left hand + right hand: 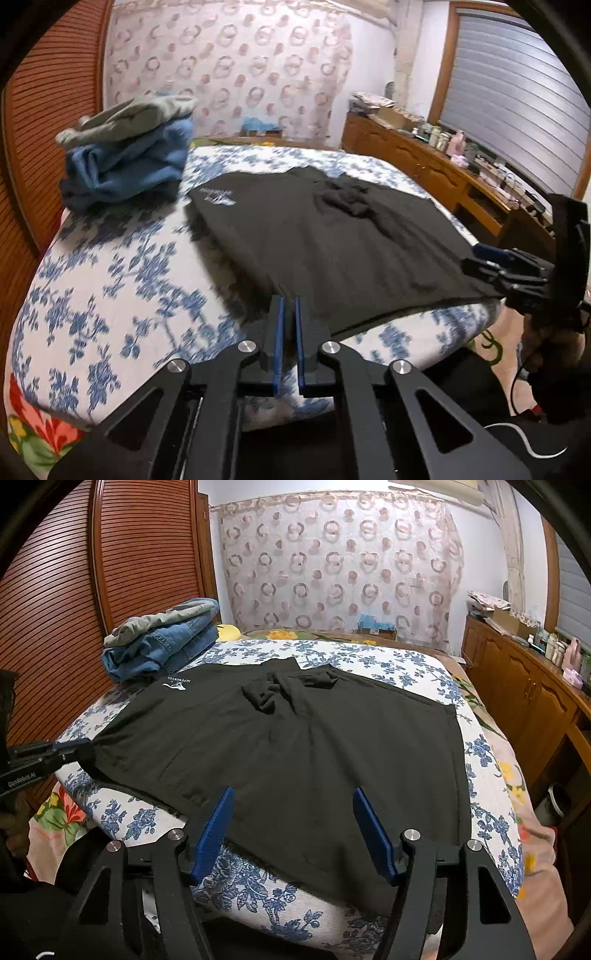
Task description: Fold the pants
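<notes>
Black pants [295,746] spread flat across the blue-flowered bed [369,657], small white logo [176,685] near the far left corner, a bunched knot of cloth [284,690] at the far middle, near hem overhanging the bed's edge.

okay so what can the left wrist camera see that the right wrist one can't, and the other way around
Only the left wrist view shows the left claw nearly shut at the near hem of the black pants, and the window shutter almost in full. Only the right wrist view shows the right claw wide open over the pants' near edge, and the white logo sharply. Both show the pants spread on the floral bedspread, the stacked denim, the dresser and the ringed curtain.
</notes>
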